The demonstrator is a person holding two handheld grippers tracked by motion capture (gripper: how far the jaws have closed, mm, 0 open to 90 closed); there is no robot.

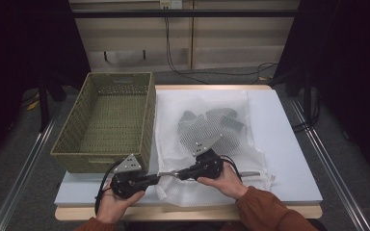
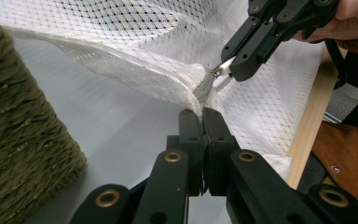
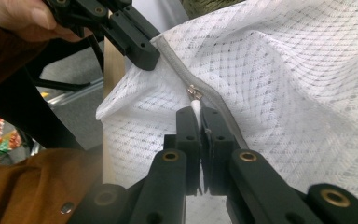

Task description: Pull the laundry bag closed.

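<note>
Left gripper is pinching the corner of the white mesh laundry bag, lower centre of the high view on the table. Right gripper is clamping the zipper pull. Zipper is sitting near its end; dark clothes are inside; the wicker basket is waiting. No readable writing.

Left hand-held gripper and right hand-held gripper, both clamped, meet tip to tip.

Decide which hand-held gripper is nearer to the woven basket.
Left. The left hand-held gripper sits just below the woven basket, shut on the mesh bag edge; the right hand-held gripper lies farther right, on the zip pull.
</note>
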